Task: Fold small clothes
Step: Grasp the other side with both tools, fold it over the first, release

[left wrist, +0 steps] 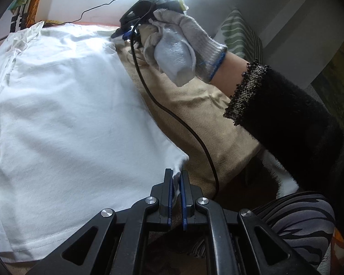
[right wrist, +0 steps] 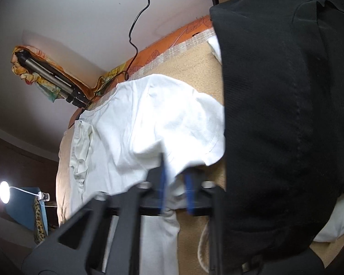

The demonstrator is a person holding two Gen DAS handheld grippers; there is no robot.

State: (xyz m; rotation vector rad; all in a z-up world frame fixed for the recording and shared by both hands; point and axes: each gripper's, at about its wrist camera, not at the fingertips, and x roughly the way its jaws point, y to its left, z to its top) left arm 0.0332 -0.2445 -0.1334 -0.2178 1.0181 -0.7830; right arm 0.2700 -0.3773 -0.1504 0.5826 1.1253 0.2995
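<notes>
in the left wrist view, your left claw (left wrist: 177,184) is pinched shut on a corner of the white t-shirt (left wrist: 64,114), which lies spread flat over the tan blanket (left wrist: 201,114). that corner hold looks meant to let you lift the edge and carry it across for a fold. your gloved right hand (left wrist: 183,43) sets the right claw (left wrist: 126,34) down at the shirt's far edge, probably so both ends rise together.

in the right wrist view, your right claw (right wrist: 175,183) has its blue pads nearly together with white t-shirt (right wrist: 149,123) fabric bunched between them; blur hides how firm the pinch is. a black garment (right wrist: 282,114) hangs close on the right.
</notes>
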